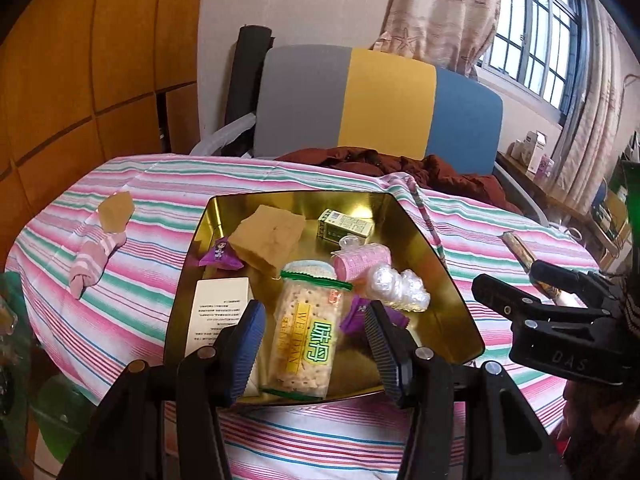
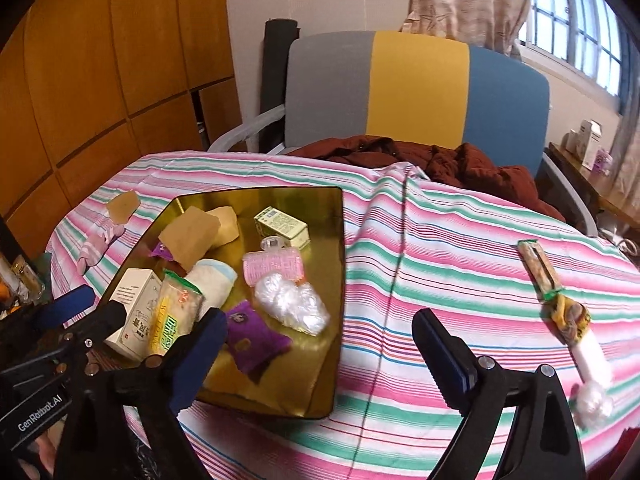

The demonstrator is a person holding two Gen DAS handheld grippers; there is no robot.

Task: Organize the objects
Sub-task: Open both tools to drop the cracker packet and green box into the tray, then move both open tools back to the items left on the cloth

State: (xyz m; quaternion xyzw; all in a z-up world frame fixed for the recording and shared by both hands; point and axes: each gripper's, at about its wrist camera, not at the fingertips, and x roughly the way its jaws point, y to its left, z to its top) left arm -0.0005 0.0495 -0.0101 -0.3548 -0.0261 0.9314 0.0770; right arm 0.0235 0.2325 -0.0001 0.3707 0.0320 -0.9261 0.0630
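Left wrist view: the left claw (image 1: 314,354) hangs apart, empty, over a cracker packet (image 1: 306,332) lying in the gold tray (image 1: 448,276). Right wrist view: the right claw (image 2: 316,354) gapes empty above the striped tabletop (image 2: 440,248), a wrapped snack bar (image 2: 538,266) nearby.

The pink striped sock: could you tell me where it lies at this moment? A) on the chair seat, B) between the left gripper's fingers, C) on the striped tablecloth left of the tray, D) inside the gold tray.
C: the pink striped sock lies on the striped tablecloth, apart from the gold tray and to its left, while the left gripper stands open over the tray.
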